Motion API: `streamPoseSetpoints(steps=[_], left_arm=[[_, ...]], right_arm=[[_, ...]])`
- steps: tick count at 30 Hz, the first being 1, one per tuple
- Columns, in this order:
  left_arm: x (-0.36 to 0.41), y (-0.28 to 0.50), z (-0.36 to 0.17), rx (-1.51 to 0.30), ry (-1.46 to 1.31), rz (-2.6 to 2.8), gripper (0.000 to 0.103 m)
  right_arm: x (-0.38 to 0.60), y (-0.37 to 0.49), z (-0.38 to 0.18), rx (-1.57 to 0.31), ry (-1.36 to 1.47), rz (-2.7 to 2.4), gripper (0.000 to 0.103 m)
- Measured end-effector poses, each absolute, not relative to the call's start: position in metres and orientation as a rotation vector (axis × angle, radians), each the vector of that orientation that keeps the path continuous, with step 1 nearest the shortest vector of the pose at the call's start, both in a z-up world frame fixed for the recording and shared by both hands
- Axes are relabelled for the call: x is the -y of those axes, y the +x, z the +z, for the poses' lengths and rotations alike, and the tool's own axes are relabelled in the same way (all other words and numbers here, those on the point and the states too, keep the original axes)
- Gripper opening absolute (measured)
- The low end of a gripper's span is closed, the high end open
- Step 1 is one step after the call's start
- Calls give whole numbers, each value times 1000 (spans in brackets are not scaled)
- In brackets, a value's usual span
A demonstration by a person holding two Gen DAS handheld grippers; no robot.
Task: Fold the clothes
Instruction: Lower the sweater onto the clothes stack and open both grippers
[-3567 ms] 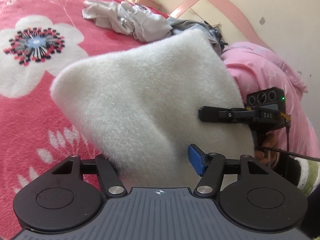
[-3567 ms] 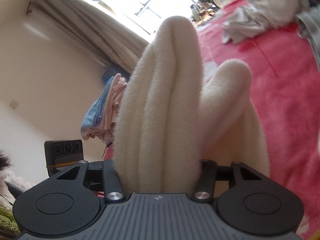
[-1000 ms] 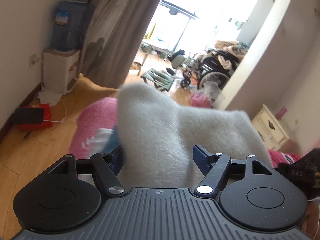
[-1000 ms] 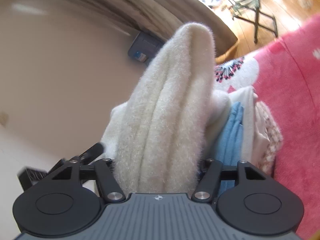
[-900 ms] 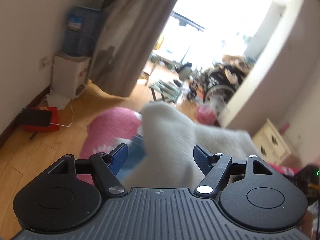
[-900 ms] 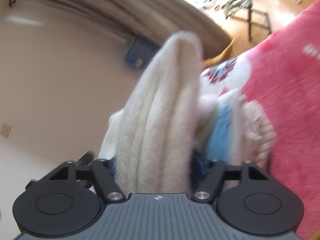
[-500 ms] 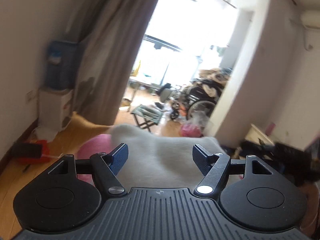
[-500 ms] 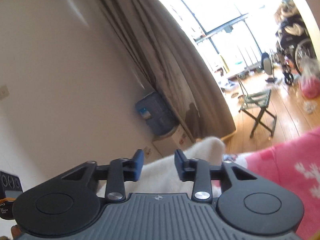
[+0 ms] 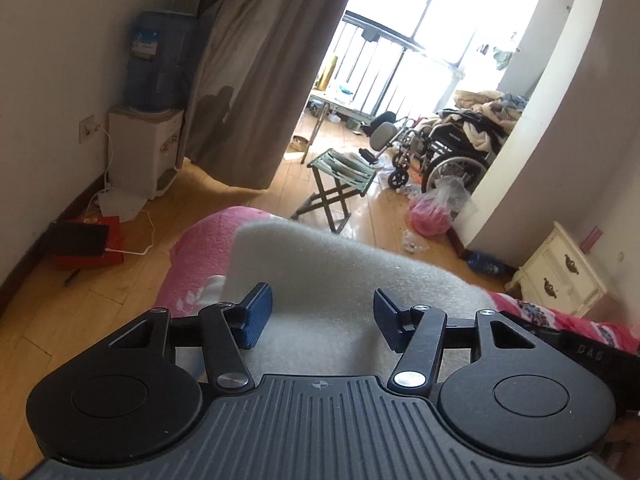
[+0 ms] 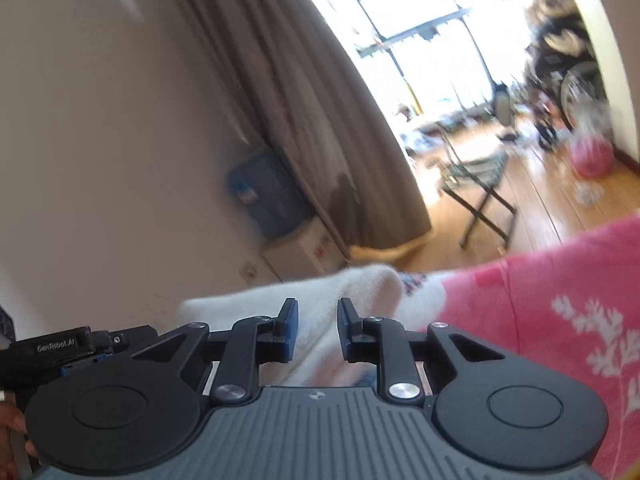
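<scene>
far left in the left wrist view: a water dispenser (image 9: 148,120) against the wall, a red box (image 9: 86,246) on the wooden floor below it, a brown curtain (image 9: 260,72) next. further right a green folding stool (image 9: 340,184), a wheelchair (image 9: 452,148) piled with cloth, a pink bag (image 9: 432,216), then a cream nightstand (image 9: 560,276) at the far right. nearer, a fluffy white garment (image 9: 340,276) lying folded on the pink blanket (image 9: 200,240) at the bed's corner. left gripper (image 9: 322,316) hovering just above the white garment, jaws apart and easing inward, both blue pads clear of the fleece, nothing gripped.

in the right wrist view, somewhat blurred: the other gripper's black body at the far left edge, white garment (image 10: 312,296) stretching from there toward centre, pink blanket (image 10: 560,300) with white leaf print on the right. right gripper (image 10: 318,330) above the garment's edge, jaws closing to a narrow gap, fleece visible behind the gap but not pinched, holding nothing.
</scene>
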State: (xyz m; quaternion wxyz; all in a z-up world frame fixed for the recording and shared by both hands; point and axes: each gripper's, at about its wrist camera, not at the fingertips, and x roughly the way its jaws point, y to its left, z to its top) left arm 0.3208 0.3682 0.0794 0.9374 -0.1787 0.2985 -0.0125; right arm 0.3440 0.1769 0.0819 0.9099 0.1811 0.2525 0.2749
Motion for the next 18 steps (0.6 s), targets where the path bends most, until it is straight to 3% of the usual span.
streamPoseSetpoints(steps=[6,13,18], left_arm=[[-405,218,124,-502,-381,-129,67],[-355,157,70,-672,-198,-224,69],[-367,147,80,-660,-298,-132,66]], right_arm=[[-183,250,114,-434,196,829,23],[-255,177,63,-456,-167,983,23],[-239,158,91,-421,-148,991,24]])
